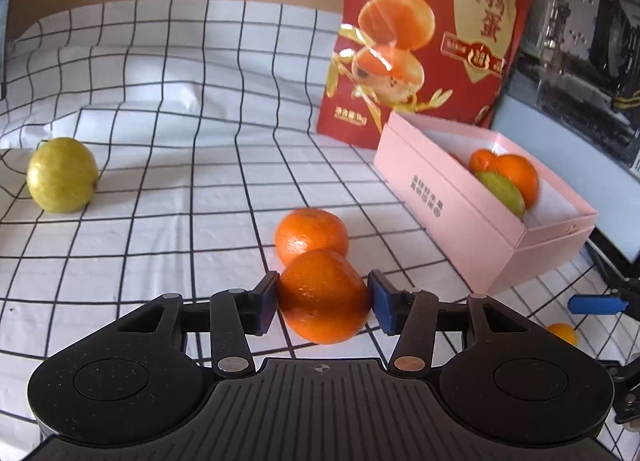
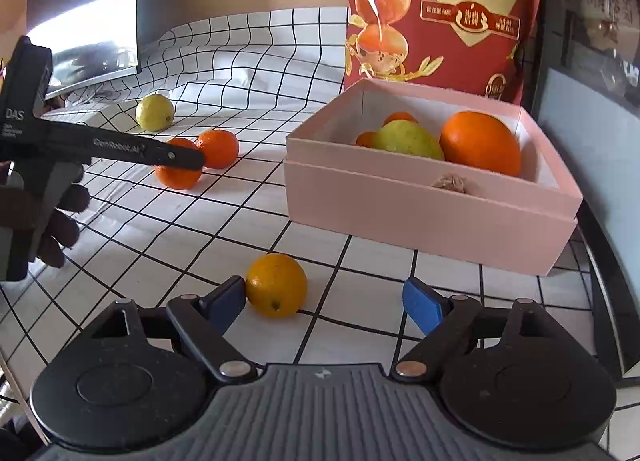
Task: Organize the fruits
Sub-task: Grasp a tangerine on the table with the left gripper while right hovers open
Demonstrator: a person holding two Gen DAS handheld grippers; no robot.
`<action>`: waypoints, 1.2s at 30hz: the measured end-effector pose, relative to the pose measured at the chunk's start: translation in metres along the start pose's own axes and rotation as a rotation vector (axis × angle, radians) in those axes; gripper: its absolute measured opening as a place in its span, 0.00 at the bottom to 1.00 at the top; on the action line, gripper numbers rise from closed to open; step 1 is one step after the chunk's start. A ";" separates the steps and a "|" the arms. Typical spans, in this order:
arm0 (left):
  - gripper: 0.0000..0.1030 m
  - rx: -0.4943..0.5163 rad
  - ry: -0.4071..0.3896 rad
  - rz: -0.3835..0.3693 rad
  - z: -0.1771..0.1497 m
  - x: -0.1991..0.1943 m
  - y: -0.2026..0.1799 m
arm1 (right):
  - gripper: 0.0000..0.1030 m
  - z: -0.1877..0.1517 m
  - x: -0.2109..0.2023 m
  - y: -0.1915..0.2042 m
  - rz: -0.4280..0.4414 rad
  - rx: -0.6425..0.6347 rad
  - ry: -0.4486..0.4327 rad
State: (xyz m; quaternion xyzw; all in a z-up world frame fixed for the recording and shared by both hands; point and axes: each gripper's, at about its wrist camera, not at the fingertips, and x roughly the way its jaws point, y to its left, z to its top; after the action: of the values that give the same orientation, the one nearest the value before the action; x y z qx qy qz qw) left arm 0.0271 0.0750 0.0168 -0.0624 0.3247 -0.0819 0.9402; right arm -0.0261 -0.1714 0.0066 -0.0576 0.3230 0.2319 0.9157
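Oranges lie about the checked bench: one orange sits between the left gripper fingers, whether clenched I cannot tell. Right gripper (fingers released) flanks a yellow orange near the pink box.

The right tongs stand wide apart over the checkered worktop, a yellow-orange fruit against the left pad only. Beyond, a pink box holds fruit (orange and green).
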 end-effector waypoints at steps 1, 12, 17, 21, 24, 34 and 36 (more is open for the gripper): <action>0.52 0.001 -0.001 0.008 0.000 0.001 -0.001 | 0.84 0.000 0.000 -0.001 0.003 0.007 0.001; 0.51 -0.048 -0.104 -0.107 -0.018 -0.051 -0.020 | 0.86 0.000 0.002 -0.009 0.030 0.064 0.009; 0.51 -0.021 -0.063 -0.153 -0.042 -0.055 -0.052 | 0.87 0.000 0.002 -0.007 0.027 0.058 0.011; 0.51 0.000 -0.019 -0.147 -0.055 -0.047 -0.069 | 0.88 0.000 0.004 -0.007 0.026 0.050 0.016; 0.51 -0.001 0.014 -0.133 -0.061 -0.035 -0.074 | 0.90 0.002 0.006 -0.005 0.020 0.029 0.028; 0.51 0.006 -0.018 -0.128 -0.066 -0.032 -0.075 | 1.00 0.006 0.013 0.003 0.023 -0.057 0.088; 0.51 -0.002 -0.017 -0.135 -0.066 -0.032 -0.073 | 1.00 0.006 0.012 0.003 0.021 -0.059 0.096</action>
State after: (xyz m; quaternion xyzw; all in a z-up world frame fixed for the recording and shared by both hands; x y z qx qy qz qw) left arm -0.0473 0.0058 -0.0030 -0.0859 0.3120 -0.1442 0.9351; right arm -0.0156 -0.1622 0.0038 -0.0922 0.3602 0.2479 0.8946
